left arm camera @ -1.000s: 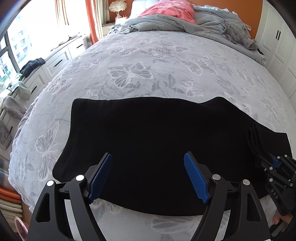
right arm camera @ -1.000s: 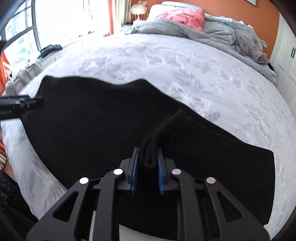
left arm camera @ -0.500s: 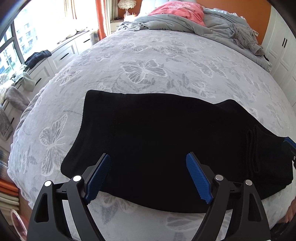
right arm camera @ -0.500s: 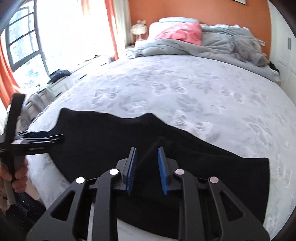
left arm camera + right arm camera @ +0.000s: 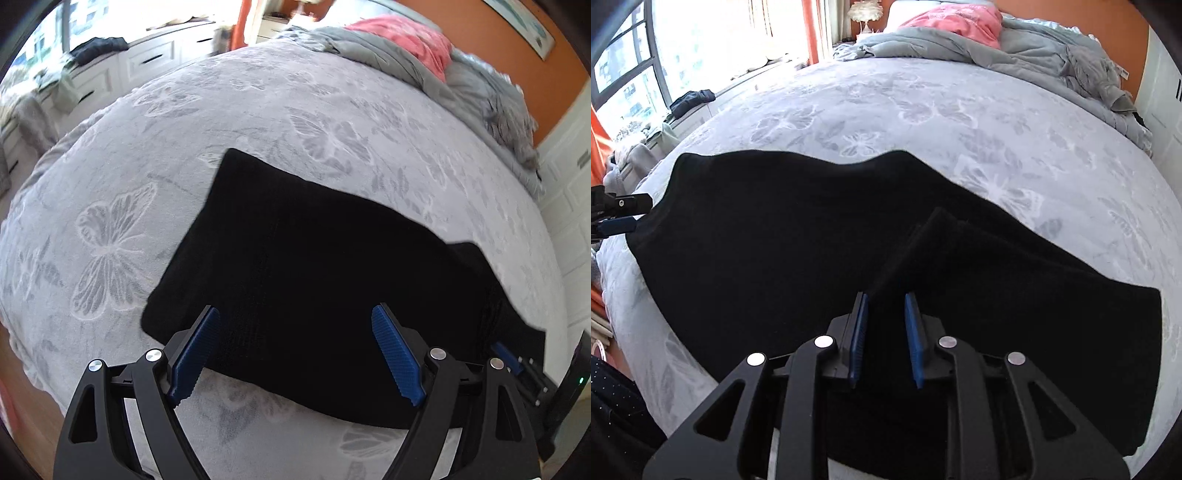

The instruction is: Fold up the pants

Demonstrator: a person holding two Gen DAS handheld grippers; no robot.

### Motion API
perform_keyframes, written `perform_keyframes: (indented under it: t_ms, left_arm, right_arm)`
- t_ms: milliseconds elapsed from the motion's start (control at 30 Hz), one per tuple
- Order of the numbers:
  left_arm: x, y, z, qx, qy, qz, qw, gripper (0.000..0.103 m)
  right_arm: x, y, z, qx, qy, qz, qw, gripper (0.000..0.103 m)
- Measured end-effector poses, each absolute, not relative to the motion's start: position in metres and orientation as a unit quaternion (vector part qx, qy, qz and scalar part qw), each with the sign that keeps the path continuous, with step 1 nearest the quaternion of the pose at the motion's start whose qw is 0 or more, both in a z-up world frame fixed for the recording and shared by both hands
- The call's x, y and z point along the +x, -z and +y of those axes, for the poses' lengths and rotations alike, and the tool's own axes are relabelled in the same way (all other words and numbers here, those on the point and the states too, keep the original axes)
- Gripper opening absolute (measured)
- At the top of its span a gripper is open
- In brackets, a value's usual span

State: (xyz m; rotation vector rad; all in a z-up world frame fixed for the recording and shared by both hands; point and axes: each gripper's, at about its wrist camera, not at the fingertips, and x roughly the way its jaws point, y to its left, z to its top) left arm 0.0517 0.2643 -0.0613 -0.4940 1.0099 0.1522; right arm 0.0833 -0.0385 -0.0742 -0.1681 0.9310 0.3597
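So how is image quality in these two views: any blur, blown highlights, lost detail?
Left wrist view: smeared by motion blur, window washed out. Right wrist view: sharp, but window blown white. In both, the black pants show almost no texture; fisheye bends the bed.

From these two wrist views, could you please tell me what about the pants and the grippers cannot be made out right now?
- Right wrist view: whether the right gripper pinches the raised fold of the black pants; black cloth fills the narrow gap between its pads.
- Right wrist view: the left gripper is cut off by the left edge.
- Left wrist view: the pants' seams and waistband vanish in uniform black and motion blur.
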Motion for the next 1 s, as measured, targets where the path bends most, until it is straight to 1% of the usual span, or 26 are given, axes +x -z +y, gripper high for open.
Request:
perform_keyframes:
  t_ms: [33,67,100,167,200,267,333,367,400,433,467,533,600,700,767,833,867,900,1000]
  left_arm:
    - [0.045,0.061,0.282,-0.274,-0.078,0.464,0.839,0.082]
    - [0.040,0.064,0.299,-0.312,-0.086,0.452,0.831,0.086]
    - [0.034,0.068,0.315,-0.347,-0.096,0.443,0.821,0.086]
    - [0.029,0.086,0.340,-0.408,-0.109,0.444,0.790,0.086]
    - [0.030,0.097,0.347,-0.430,-0.108,0.453,0.773,0.086]
    - [0.037,0.121,0.349,-0.458,-0.095,0.479,0.743,0.086]
    - [0.041,0.121,0.343,-0.446,-0.105,0.473,0.753,0.088]
    - [0.044,0.117,0.340,-0.441,-0.103,0.465,0.761,0.086]
    - [0.047,0.113,0.337,-0.439,-0.092,0.457,0.768,0.064]
    - [0.050,0.107,0.333,-0.428,-0.099,0.455,0.775,0.045]
    - [0.053,0.101,0.328,-0.419,-0.093,0.452,0.782,0.015]
    - [0.055,0.083,0.317,-0.420,-0.072,0.433,0.794,0.014]
    - [0.056,0.050,0.292,-0.394,-0.035,0.402,0.826,0.014]
    - [0.055,-0.002,0.229,-0.328,0.035,0.363,0.871,0.014]
    - [0.056,-0.018,0.180,-0.287,0.084,0.360,0.884,0.016]
    - [0.064,-0.011,0.131,-0.262,0.132,0.388,0.874,0.035]
    - [0.069,0.001,0.109,-0.249,0.145,0.408,0.866,0.063]
    - [0.073,0.017,0.089,-0.232,0.145,0.430,0.860,0.080]
    - [0.080,0.059,0.043,-0.148,0.100,0.476,0.861,0.079]
  right_arm:
    - [0.079,0.064,-0.041,-0.076,-0.180,0.432,0.881,0.020]
    - [0.074,0.054,-0.045,-0.071,-0.179,0.418,0.888,0.021]
    - [0.070,0.049,-0.051,-0.067,-0.175,0.410,0.893,0.021]
    - [0.068,0.044,-0.067,-0.049,-0.164,0.405,0.898,0.027]
    - [0.066,0.044,-0.073,-0.037,-0.158,0.411,0.897,0.028]
    - [0.069,0.048,-0.083,-0.015,-0.150,0.428,0.891,0.028]
    - [0.070,0.050,-0.088,-0.001,-0.143,0.440,0.887,0.028]
    - [0.071,0.049,-0.090,0.004,-0.143,0.441,0.886,0.030]
    - [0.070,0.048,-0.092,0.010,-0.142,0.440,0.887,0.033]
    - [0.069,0.046,-0.095,0.015,-0.139,0.437,0.888,0.042]
    - [0.067,0.043,-0.098,0.016,-0.135,0.431,0.892,0.049]
    - [0.064,0.039,-0.105,0.014,-0.125,0.420,0.899,0.050]
    - [0.062,0.033,-0.113,0.014,-0.118,0.410,0.904,0.051]
    - [0.064,0.028,-0.129,0.031,-0.105,0.405,0.908,0.051]
    - [0.065,0.027,-0.140,0.037,-0.095,0.405,0.909,0.052]
    - [0.066,0.029,-0.150,0.039,-0.084,0.408,0.908,0.053]
    - [0.067,0.031,-0.155,0.039,-0.080,0.411,0.907,0.053]
    - [0.068,0.033,-0.159,0.037,-0.074,0.414,0.906,0.054]
    - [0.069,0.039,-0.173,0.030,-0.053,0.424,0.904,0.056]
